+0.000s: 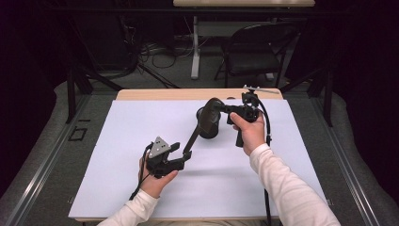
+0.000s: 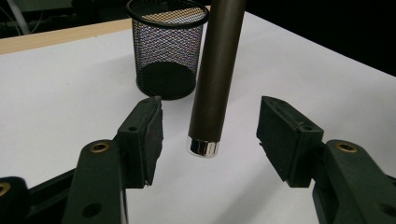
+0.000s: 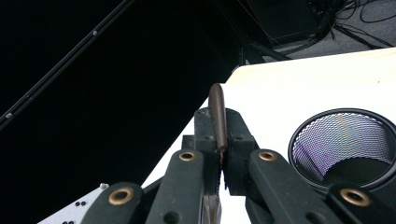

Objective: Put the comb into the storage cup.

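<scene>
High view, hidden parts: the left claw and the right claw are dark against dark things, so their jaws are hard to make out; the far room is dim.
High view, objects: a long dark rod slants from the right claw down toward the left claw; a black mesh cup stands on the white counter just beside the rod's upper part.
High view, hands: the left hand and the right hand each hold a tool body, well apart.
Left gripper view, cut off: the rod leaves the frame at the top; its silver end cap hangs above the counter.
Left gripper view, claw: jaws stand about half open, one pad on each side of the rod's lower end, neither touching it.
Left gripper view, cup: the mesh cup stands upright just behind the rod.
Right gripper view, hard to read: the upper left is black; the mesh cup is cut by the right edge.
Right gripper view, claw: jaws pressed narrow on the rod, whose tip rises beyond them.
</scene>
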Tool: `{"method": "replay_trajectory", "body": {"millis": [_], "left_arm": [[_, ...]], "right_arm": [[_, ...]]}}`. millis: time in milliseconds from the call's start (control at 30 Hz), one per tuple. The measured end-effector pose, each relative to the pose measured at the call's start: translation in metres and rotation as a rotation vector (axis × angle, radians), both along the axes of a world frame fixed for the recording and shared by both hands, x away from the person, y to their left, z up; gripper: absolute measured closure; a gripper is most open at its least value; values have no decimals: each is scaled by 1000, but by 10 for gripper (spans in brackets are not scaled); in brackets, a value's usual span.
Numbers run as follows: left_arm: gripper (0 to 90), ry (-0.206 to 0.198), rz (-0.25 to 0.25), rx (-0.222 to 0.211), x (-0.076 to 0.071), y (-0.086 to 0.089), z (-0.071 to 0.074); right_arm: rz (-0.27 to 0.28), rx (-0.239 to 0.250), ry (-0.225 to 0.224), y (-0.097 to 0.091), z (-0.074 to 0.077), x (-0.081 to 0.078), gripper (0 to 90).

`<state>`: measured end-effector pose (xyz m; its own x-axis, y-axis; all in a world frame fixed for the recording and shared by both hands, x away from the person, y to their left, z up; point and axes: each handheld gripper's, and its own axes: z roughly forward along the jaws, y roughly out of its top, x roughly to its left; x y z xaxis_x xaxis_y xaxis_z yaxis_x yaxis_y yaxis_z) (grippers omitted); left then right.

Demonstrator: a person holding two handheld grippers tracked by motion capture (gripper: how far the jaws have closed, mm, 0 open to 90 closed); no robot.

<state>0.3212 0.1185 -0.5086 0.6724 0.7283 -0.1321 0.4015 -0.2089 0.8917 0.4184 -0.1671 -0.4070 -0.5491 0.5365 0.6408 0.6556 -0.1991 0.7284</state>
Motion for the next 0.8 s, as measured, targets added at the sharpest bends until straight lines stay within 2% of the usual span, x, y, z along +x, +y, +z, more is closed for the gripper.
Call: {"method": "replay_trajectory", "body": {"millis": [567, 667, 800], "left_arm": [[405, -6, 20, -15, 0, 6, 6], [405, -16, 22, -22, 2, 8, 8], [400, -16, 0, -26, 4, 8, 8]], "right_arm": [[-18, -8, -22, -5, 7, 2, 868], [-24, -6, -25, -7, 8, 3, 868], [-38, -2, -37, -10, 11, 4, 868]]}}
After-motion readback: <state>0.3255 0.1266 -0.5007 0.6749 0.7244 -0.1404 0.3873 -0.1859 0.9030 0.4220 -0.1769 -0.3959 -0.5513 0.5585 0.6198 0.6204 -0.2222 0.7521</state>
